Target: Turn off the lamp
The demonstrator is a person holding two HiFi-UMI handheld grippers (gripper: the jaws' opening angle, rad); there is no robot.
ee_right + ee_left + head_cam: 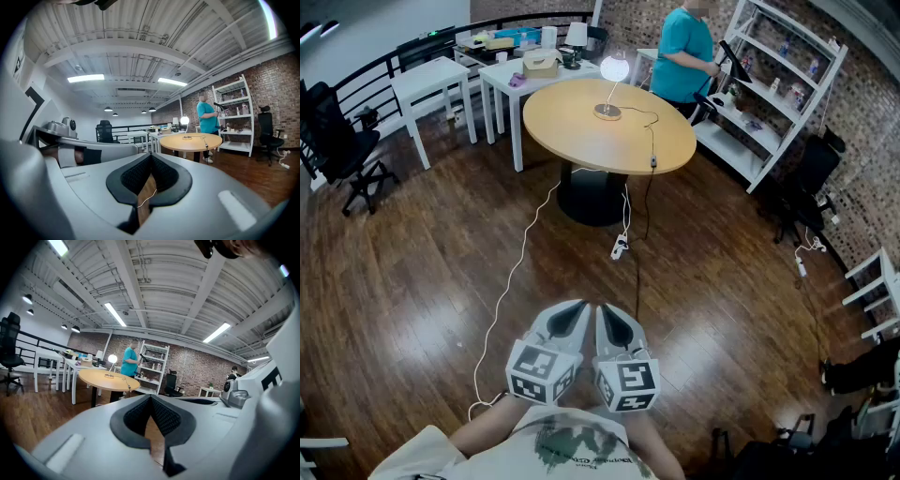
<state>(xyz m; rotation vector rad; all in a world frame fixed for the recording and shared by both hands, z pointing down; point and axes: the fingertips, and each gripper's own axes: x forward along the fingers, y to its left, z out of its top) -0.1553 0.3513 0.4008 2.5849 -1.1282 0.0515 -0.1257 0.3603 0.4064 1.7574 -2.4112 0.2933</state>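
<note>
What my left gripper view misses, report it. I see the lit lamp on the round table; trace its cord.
Observer: Head view: from the lamp the black cord crosses the round table and drops off its near edge to the floor.
Operator: Report the right claw.
Observer: The right claw is shut, nothing in it.
Operator: Give our standing.
Observer: The left claw and right claw sit side by side close to the body, far short of the table.

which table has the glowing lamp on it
The round wooden table, with the glowing globe lamp near its far edge; the other tables are white and rectangular.
</note>
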